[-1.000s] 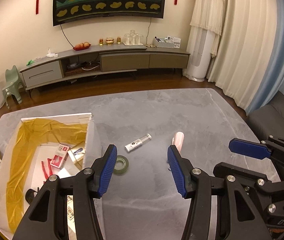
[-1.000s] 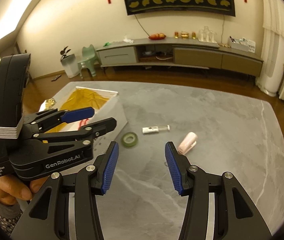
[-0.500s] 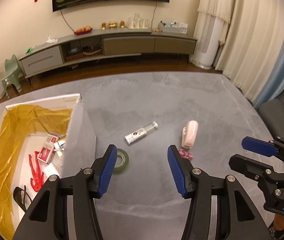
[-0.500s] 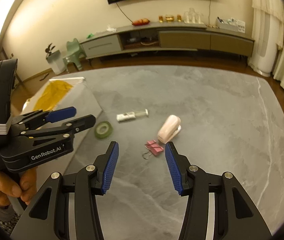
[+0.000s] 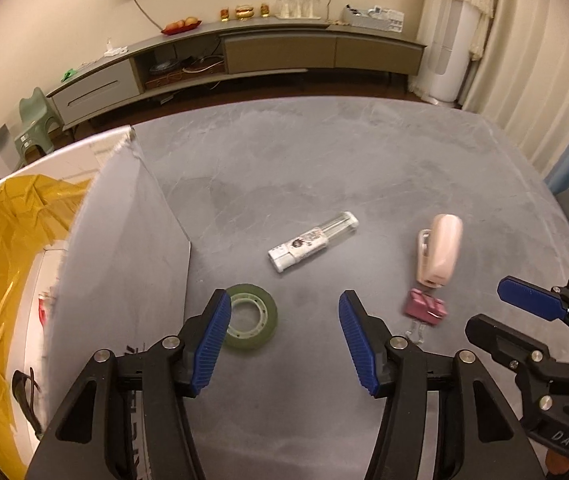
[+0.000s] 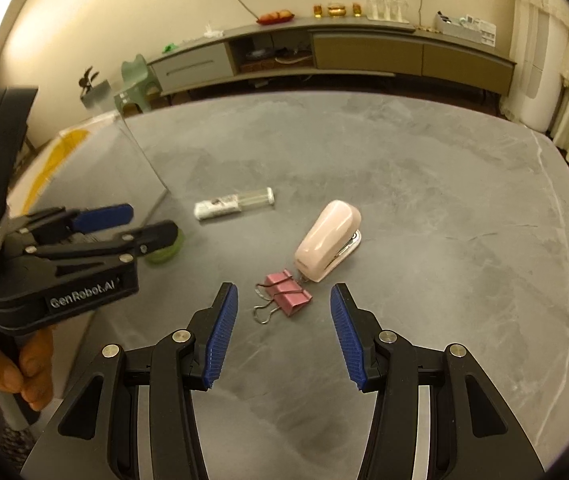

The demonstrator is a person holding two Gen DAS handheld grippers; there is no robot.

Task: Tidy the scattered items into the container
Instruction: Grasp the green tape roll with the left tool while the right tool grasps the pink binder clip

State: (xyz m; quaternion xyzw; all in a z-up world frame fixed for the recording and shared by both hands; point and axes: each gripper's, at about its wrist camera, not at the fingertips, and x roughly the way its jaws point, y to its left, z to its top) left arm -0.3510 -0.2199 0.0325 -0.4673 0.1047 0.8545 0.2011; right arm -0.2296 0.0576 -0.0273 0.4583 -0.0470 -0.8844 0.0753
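Backdrop only — my view past the grey table (image 5: 324,152).

I'm seeing a long low TV cabinet (image 5: 244,56) along the far wall, and on its top a red dish of fruit (image 5: 180,26) with a cluster of clear glasses (image 5: 296,4) further right. A cable (image 5: 140,4) hangs down the wall above it. Off to the left — a small green stool (image 5: 36,120); to the right, cream curtains (image 5: 532,60) beside a tall white unit (image 5: 450,56).

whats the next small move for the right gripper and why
Probably ease the right gripper forward and down over the pink binder clip: it lies loose on the table, nearly centred between the open jaws, with the stapler just beyond.
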